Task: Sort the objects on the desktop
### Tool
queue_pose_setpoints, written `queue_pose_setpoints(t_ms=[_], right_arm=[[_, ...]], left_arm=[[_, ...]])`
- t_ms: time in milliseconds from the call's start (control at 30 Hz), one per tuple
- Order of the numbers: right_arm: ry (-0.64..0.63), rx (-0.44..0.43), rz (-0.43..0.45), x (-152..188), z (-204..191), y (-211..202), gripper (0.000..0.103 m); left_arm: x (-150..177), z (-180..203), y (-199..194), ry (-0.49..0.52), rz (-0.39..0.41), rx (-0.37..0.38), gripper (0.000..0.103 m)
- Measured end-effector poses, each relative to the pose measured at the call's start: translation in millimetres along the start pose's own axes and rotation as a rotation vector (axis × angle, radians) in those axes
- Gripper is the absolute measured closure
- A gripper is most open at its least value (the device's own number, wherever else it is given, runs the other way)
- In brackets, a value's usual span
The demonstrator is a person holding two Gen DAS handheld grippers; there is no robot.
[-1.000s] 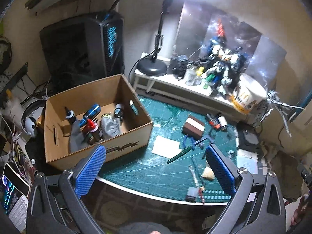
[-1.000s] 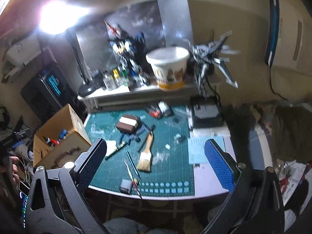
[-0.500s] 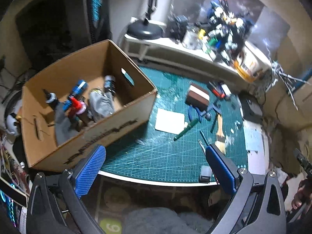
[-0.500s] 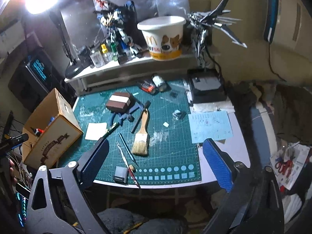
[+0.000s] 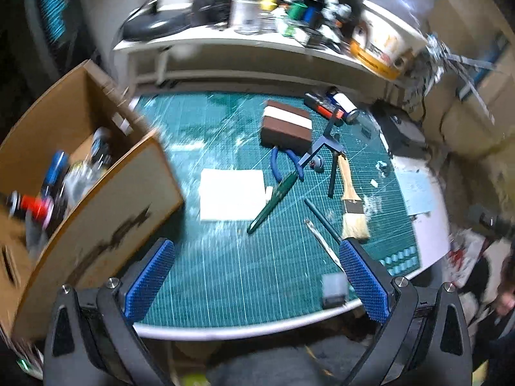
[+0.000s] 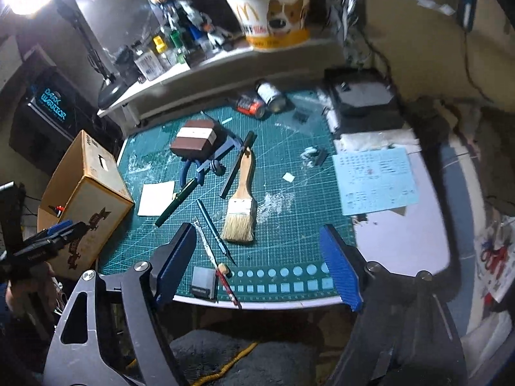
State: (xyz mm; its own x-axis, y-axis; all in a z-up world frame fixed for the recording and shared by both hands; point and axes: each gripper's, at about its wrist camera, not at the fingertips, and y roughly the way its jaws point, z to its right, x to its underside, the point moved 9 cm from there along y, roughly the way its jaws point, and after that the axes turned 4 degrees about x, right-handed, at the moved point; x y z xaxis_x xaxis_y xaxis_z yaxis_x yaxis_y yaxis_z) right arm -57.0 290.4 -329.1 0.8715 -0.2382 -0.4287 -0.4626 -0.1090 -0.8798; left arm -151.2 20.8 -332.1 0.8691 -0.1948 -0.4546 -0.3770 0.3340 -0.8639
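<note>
**Box part-filled, mat still crowded as both tongs drop toward the desk**

A cardboard box (image 5: 96,193) at the left edge of the green cutting mat (image 5: 225,273) already holds several bottles and tubes, among them one with a red cap (image 5: 33,206). Most of the sorting appears to lie ahead. Spread over the mat are a paintbrush (image 6: 241,206), a green pen (image 6: 177,201), a brown-and-white block (image 6: 196,141), a white square of paper (image 6: 156,197), blue-handled pliers (image 5: 276,164), a thin knife (image 6: 214,228), a red-tipped stick (image 6: 225,281) and a small grey block (image 6: 202,281) near the front edge. Two small bottles (image 6: 262,99) lie on their sides at the back, under the white shelf (image 6: 193,67). A pale blue sheet (image 6: 376,177) rests on the bare desk, right of the mat.

The left gripper (image 5: 257,276) hangs above the mat's front edge, jaws apart and empty. The right gripper (image 6: 257,267) stands over the knife and the stick; its jaws have just been closing, yet remain wide, with nothing pressed between the pads. No item is picked up yet.
</note>
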Motion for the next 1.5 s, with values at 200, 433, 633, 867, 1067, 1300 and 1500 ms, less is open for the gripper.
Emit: queue_pose_setpoints(t_ms=[200,433,633,867,1067,1300,1500], right_arm=[[-0.01,-0.079,-0.14,-15.5,-0.6,78.9,0.034],[-0.057,-0.121,-0.259,-21.3,-17.4,169.8,0.055],[-0.083,-0.058,-0.269,-23.0,-17.8,207.0,0.067],[-0.132,-0.025,-0.255,-27.3,-31.0,232.1,0.07],[-0.207,0.038,-0.225,-26.0,-42.8,232.3,0.071],[-0.209,0.07,-0.209,-22.3,-37.3,225.9,0.084],[-0.158,0.023,-0.194,-16.6,-33.9,209.2,0.087]], left_arm=[[-14.2,11.0,73.3,0.062,-0.056,0.033,0.004],[-9.5,7.5,153.1,0.05,-0.166,0.053,0.037],[-3.2,12.7,168.4,0.076,-0.154,0.076,0.05],[-5.5,4.1,166.0,0.035,-0.153,0.107,0.08],[1.3,12.1,169.4,0.027,-0.188,0.137,0.09],[4.3,25.3,167.6,-0.001,-0.199,0.18,0.093],[4.2,35.1,160.1,-0.037,-0.196,0.198,0.093]])
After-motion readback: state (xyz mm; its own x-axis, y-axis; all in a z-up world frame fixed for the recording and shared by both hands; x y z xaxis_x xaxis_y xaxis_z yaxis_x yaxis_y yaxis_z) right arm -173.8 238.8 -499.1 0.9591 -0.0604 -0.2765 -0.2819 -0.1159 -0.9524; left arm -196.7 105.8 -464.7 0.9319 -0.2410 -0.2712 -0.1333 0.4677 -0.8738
